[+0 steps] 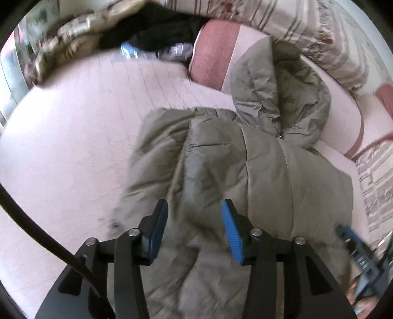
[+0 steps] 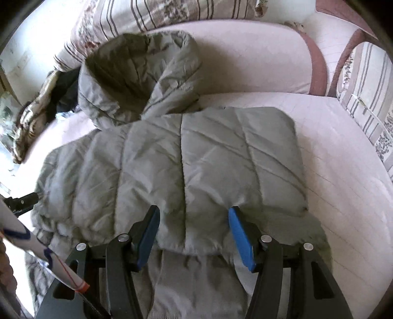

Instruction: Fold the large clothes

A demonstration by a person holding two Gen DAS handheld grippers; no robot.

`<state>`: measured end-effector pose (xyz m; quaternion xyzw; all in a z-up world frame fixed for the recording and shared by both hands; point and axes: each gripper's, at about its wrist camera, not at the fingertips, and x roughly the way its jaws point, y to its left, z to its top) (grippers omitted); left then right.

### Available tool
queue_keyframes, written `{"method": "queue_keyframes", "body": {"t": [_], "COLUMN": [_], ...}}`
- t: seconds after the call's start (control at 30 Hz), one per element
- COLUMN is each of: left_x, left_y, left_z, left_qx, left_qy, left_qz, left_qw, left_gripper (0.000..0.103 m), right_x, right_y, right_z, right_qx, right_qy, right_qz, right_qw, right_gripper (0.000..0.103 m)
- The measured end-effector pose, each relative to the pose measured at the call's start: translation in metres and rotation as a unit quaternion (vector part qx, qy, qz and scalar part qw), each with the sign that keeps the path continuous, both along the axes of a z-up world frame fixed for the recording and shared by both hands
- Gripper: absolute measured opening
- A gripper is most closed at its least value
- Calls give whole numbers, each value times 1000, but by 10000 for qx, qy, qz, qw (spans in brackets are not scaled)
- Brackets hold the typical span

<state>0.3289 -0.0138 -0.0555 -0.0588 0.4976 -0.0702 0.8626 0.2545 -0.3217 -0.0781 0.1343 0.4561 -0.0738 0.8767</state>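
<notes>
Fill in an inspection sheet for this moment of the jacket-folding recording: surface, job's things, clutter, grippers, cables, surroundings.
Surface: pale pink quilted bed cover, bare on both sides of the jacket.
Job's things: grey-green padded hooded jacket lying flat, hood towards the pillows.
Clutter: black garment and brown patterned blanket at the far edge.
Grippers: left gripper over the jacket, jaws apart, nothing pinched; right gripper jaws apart, straddling the jacket's near edge.
Cables: black cable beside the left gripper.
Surroundings: striped floral pillows; pink bolster.
</notes>
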Motion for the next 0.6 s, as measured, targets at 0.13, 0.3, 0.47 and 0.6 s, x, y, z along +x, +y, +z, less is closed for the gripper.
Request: {"method": "queue_keyframes", "body": {"t": [0.13,0.3,0.47,0.6], "left_x": [-45,-99,-143,-170], "left_y": [16,42,51,54], "left_z": [16,14,-8,-32], "left_qx": [473,697,875,1016], "left_qy": [-330,-376,-253,-83], "left_qz": [-56,50,35,61], "left_qw": [9983,9968,9958,9948], "left_gripper": [51,53,53,53], "right_x": [-35,-89,-140,-174], "right_y": [-3,-8,-7,-3], "right_z": [12,10,-4,-15], "right_qx": [-52,6,92,124], "right_qy": [-25,126,353,473], "right_qz": [63,83,29,-15], "right_qw": [10000,9999,9993,9988], "right_gripper": [63,63,63,63]}}
